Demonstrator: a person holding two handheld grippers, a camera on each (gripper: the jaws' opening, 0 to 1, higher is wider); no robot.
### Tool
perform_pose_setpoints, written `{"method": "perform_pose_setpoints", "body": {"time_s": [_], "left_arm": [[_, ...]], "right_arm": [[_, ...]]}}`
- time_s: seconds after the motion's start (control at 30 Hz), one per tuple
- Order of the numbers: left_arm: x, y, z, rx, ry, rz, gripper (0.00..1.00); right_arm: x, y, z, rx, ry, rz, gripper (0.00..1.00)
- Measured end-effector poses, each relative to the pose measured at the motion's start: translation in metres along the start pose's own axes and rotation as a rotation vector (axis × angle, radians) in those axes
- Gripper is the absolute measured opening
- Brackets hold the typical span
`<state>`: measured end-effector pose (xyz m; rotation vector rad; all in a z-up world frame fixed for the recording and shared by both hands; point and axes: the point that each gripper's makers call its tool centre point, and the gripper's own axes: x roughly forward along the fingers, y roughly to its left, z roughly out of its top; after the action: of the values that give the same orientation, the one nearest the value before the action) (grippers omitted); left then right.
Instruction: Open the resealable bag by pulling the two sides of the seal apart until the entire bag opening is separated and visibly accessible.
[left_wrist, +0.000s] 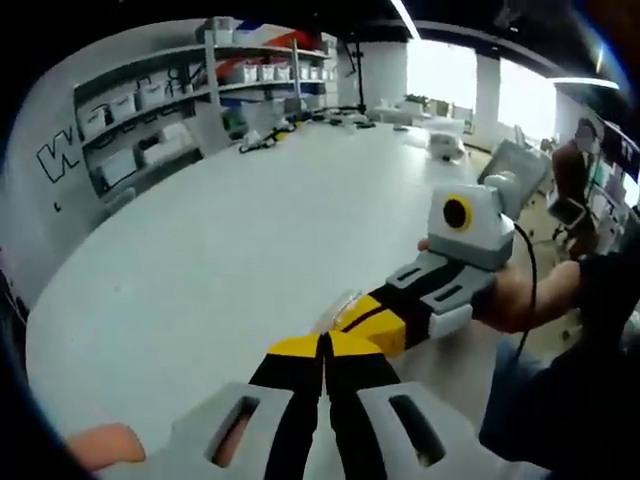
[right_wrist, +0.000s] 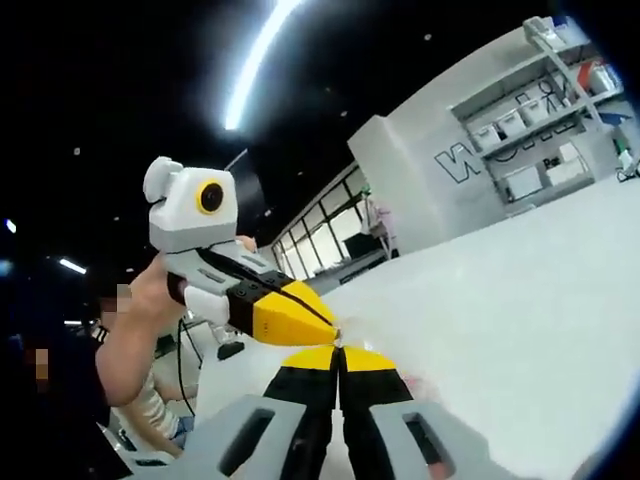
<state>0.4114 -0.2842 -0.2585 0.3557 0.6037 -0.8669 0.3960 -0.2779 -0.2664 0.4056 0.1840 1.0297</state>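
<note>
The resealable bag (left_wrist: 338, 303) is clear plastic and hard to make out; a thin glinting strip of it shows just above the meeting jaw tips. My left gripper (left_wrist: 325, 342) rises from the bottom of the left gripper view, its yellow-tipped jaws pressed together on that strip. My right gripper (left_wrist: 347, 318) comes in from the right, jaws together, tip to tip with the left. In the right gripper view my right gripper (right_wrist: 338, 350) stands shut, with the left gripper (right_wrist: 330, 325) coming in from the left and touching its tip. A faint film of the bag (right_wrist: 415, 385) hangs beside the jaws.
A large white table (left_wrist: 230, 240) spreads out under both grippers. Shelves (left_wrist: 170, 110) with boxes line the far wall, and small items (left_wrist: 445, 145) lie at the table's far end. A person's hand (left_wrist: 520, 295) holds the right gripper; an arm (right_wrist: 130, 340) holds the left.
</note>
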Motion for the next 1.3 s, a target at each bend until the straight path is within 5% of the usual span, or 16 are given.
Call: {"method": "perform_pose_setpoints", "body": {"time_s": [0.67, 0.73, 0.8, 0.83, 0.9, 1.3], "left_arm": [[0.004, 0.0, 0.002, 0.043, 0.001, 0.049, 0.0], [-0.003, 0.021, 0.0, 0.124, 0.032, 0.166, 0.0], [-0.004, 0.007, 0.003, -0.003, -0.014, 0.046, 0.0], [-0.006, 0.008, 0.008, -0.023, -0.051, 0.038, 0.0], [-0.006, 0.013, -0.002, 0.043, 0.002, 0.086, 0.0], [-0.007, 0.013, -0.002, 0.034, -0.006, 0.077, 0.0]], "right_arm": [[-0.005, -0.007, 0.002, -0.012, 0.011, -0.081, 0.0], [-0.009, -0.015, 0.001, -0.038, 0.017, -0.118, 0.0], [-0.014, -0.016, 0.002, 0.043, 0.004, -0.09, 0.0], [-0.016, -0.022, 0.004, 0.024, -0.009, -0.111, 0.0], [-0.014, -0.02, 0.003, 0.003, 0.005, -0.115, 0.0], [-0.014, -0.021, 0.004, 0.002, 0.001, -0.116, 0.0]]}}
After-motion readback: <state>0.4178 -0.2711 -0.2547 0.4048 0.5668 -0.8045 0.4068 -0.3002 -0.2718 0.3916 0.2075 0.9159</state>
